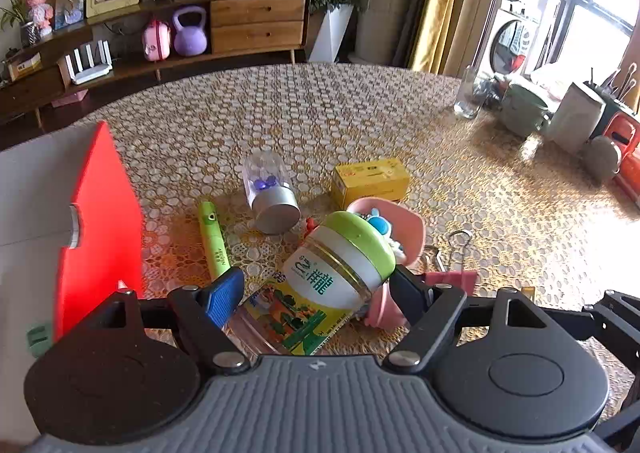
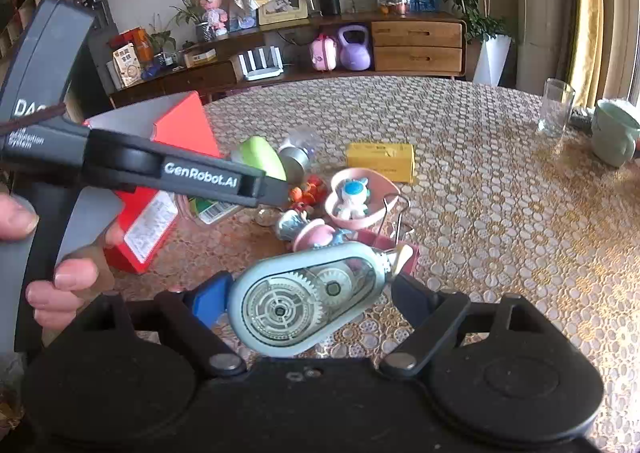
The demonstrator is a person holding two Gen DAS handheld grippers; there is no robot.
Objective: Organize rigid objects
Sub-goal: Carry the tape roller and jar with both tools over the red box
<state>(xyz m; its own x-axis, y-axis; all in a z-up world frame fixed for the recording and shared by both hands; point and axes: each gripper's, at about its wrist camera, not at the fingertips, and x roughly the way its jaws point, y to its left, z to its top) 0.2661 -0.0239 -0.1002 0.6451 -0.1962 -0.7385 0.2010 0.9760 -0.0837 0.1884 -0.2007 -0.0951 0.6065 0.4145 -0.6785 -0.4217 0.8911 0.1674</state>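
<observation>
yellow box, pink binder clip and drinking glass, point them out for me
yellow box [image 1: 370, 181], left wrist view, on its front face
pink binder clip [image 1: 452, 277], left wrist view, on its pink body
drinking glass [image 2: 555, 107], right wrist view, on its clear side wall

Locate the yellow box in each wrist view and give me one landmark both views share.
Left wrist view: the yellow box lies right of centre on the lace tablecloth, behind the pink heart-shaped dish.
Right wrist view: the yellow box lies at centre, just behind the same dish.
Shared landmark: the purple kettlebell on the wooden sideboard beyond the table.
</observation>
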